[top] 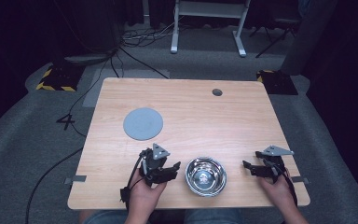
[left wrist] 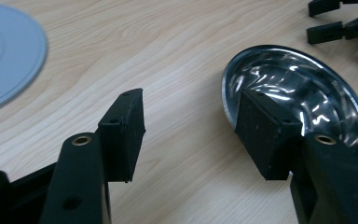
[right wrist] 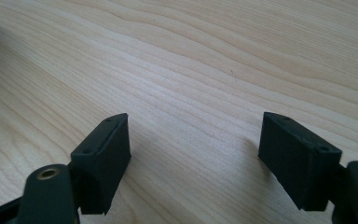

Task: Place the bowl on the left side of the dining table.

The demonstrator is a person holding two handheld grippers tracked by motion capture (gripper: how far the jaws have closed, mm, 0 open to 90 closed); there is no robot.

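Bowl point(top: 205, 176) of shiny steel, one only, sits near the front edge of the wooden table point(top: 186, 112), and everything else is placed from it. One flat grey disc point(top: 142, 123) lies on the tabletop to the bowl's left and farther from the person, well apart from it. One small dark round spot point(top: 217, 92) marks the table's far edge, well beyond the bowl.

Two grippers, one per hand. The left gripper point(top: 171, 169) is just beside the bowl's left rim, held in the left hand point(top: 145, 188); in the left gripper view its jaws stand wide apart with nothing between them, one jaw in front of the bowl's point(left wrist: 303, 93) near rim, though whether it touches the rim is unclear. The grey disc point(left wrist: 7, 51) shows at that view's upper left.

The right gripper point(top: 248, 165) is to the bowl's right, near it but apart, held in the right hand point(top: 277, 186). In the right gripper view its jaws gape wide over bare wood point(right wrist: 191, 70), gripping nothing.
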